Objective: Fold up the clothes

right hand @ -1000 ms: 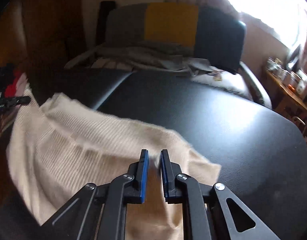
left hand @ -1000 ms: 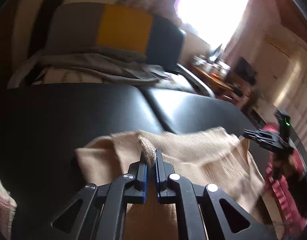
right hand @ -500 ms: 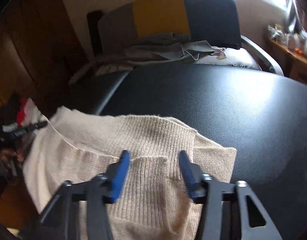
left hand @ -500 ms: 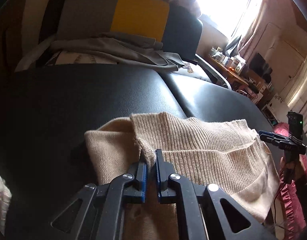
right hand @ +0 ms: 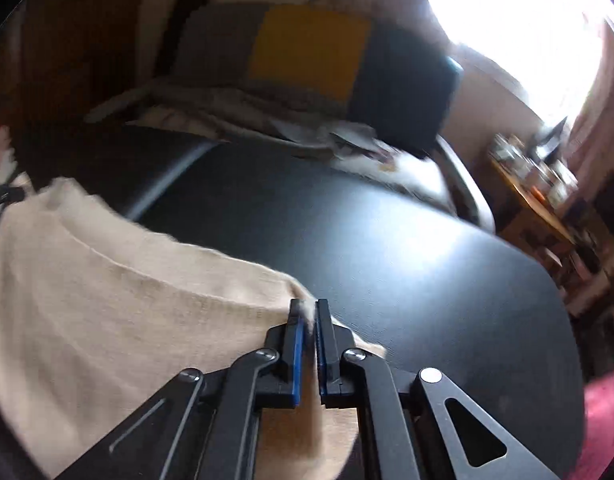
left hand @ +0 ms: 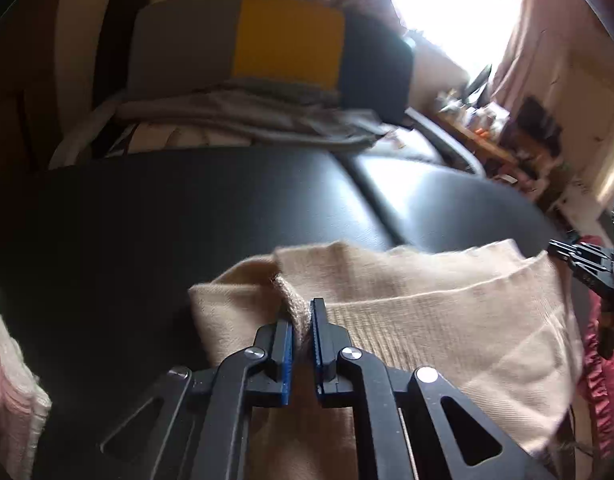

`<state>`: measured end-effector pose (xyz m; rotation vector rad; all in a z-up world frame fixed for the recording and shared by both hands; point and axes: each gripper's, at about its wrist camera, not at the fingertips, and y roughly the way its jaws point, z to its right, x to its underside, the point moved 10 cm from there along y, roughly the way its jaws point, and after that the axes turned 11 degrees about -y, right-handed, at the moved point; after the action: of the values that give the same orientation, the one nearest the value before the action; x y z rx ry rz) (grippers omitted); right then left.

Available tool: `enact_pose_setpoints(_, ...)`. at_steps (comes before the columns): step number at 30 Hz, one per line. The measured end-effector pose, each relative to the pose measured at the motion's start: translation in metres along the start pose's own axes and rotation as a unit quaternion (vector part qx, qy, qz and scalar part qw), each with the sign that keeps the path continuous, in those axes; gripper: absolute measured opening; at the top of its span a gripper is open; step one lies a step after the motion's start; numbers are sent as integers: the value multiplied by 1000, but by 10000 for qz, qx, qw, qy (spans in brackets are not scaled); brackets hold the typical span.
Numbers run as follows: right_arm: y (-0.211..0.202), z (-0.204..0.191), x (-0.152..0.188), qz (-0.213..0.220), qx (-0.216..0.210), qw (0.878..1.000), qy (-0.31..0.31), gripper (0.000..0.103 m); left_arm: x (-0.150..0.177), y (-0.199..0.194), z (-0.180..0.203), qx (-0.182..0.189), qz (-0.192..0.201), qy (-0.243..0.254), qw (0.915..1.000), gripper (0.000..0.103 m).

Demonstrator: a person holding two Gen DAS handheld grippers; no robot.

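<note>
The beige knitted garment [left hand: 419, 320] lies on the black desk [left hand: 187, 220], bunched at its near edge and not yet a finished fold. The left gripper [left hand: 301, 320] has its jaws clamped on a ribbed edge. The right gripper [right hand: 309, 320] has just closed its jaws on the opposite corner. Judged early: both ends gripped, the folding itself remains. More clothes [left hand: 235, 120] wait on the chair behind.

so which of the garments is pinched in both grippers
The beige knit sweater on the black table, held by left gripper and right gripper; the grey clothes lie untouched behind.
</note>
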<state>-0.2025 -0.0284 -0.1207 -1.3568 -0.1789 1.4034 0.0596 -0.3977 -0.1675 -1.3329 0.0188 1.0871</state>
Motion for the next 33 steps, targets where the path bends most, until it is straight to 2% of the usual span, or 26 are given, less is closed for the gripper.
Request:
enact_pose_setpoints(2, 20, 2, 18, -271, -161, 9989, 346, 5, 4, 15, -9, -232, -177, -80, 9995, 11)
enact_pose_setpoints(3, 31, 3, 28, -405, -260, 9974, 531, 5, 3, 12, -11, -227, -106, -143, 9996, 11)
enact_pose_setpoints(5, 45, 2, 46, -525, -415, 9944, 819, 5, -2, 2, -13, -140, 140, -284, 9994, 20)
enact_pose_setpoints(8, 38, 10, 45, -349, -322, 9943, 955, 5, -10, -26, -14, -85, 676, -397, 9969, 23)
enact_pose_setpoints(10, 26, 17, 38, -210, -100, 9953, 945, 8, -13, -48, -9, 43, 1067, -359, 9936, 26)
enact_pose_setpoints(12, 4, 14, 21, 150, -17, 9963, 851, 11, -5, -58, 0, 177, 1220, -237, 9921, 27)
enact_pose_setpoints(14, -23, -10, 0, 625, -378, 9945, 751, 36, 12, -57, 13, 345, 1154, -64, 9927, 29)
enact_pose_setpoints(15, -36, -23, -9, 845, -556, 9925, 687, 64, 23, -53, 18, 345, 1072, 23, 9936, 29)
enact_pose_setpoints(16, -42, -40, -14, 962, -703, 9913, 556, 83, 36, -45, 20, 198, 969, 141, 9950, 29)
enact_pose_setpoints(19, -39, -88, -6, 875, -832, 9927, 74, 86, 75, -29, 10, -228, 718, 191, 9970, 30)
enact_pose_setpoints(21, -25, -93, 17, 578, -706, 9957, 175, 86, 93, -34, 0, -54, 820, -179, 9965, 31)
enact_pose_setpoints(23, -14, -89, 47, 402, -824, 9939, 614, 90, 106, -43, -6, 102, 761, -410, 9962, 33)
enact_pose_setpoints(25, -20, -87, 56, 451, -931, 9918, 753, 90, 116, -48, -8, 21, 793, -392, 9961, 32)
enact_pose_setpoints(27, -27, -85, 65, 505, -1026, 9897, 863, 92, 118, -49, -7, -60, 785, -393, 9961, 32)
enact_pose_setpoints(30, -28, -84, 65, 583, -1104, 9883, 879, 93, 118, -59, -7, -73, 640, -678, 9956, 32)
enact_pose_setpoints(33, -26, -83, 61, 538, -1232, 9864, 941, 99, 106, -77, 3, -218, 849, -548, 9946, 32)
